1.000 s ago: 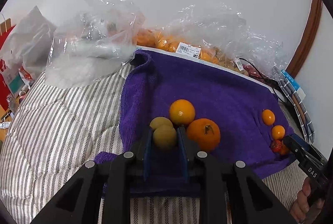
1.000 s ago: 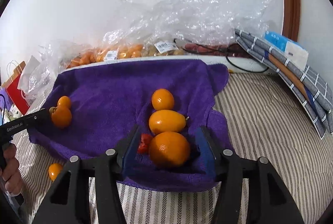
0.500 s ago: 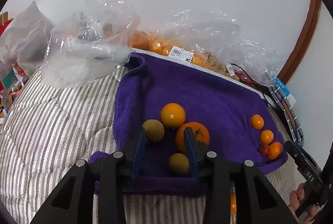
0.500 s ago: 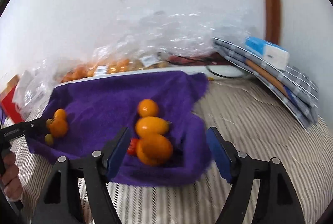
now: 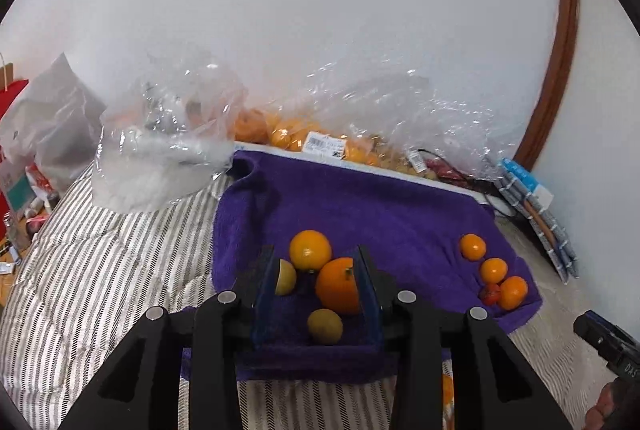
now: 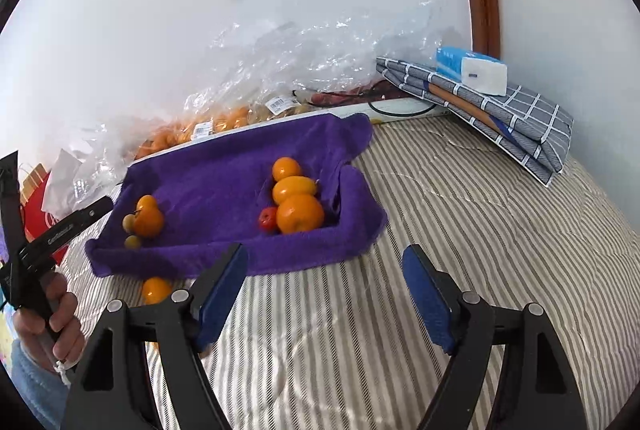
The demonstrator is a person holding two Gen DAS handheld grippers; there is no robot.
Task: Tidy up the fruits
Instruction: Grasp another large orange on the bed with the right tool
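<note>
a: where was the stray orange (image 6: pixel 156 289) seen?

b: off the towel (image 6: pixel 224 166), on the striped quilt (image 6: pixel 440 214) at 6 o'clock of the left pile, just beside the hem.

a: and the grippers?

b: the left gripper (image 5: pixel 316 294) was narrowly parted and empty, a green fruit (image 5: pixel 325 326) lying loose between its jaws. the right gripper (image 6: pixel 324 294) was spread wide, its jaws having just been opening, nothing between them.

a: how was the orange judged to handle?

b: as light, round, firm-skinned, likely to roll; it was best taken across its middle, gently.
</note>
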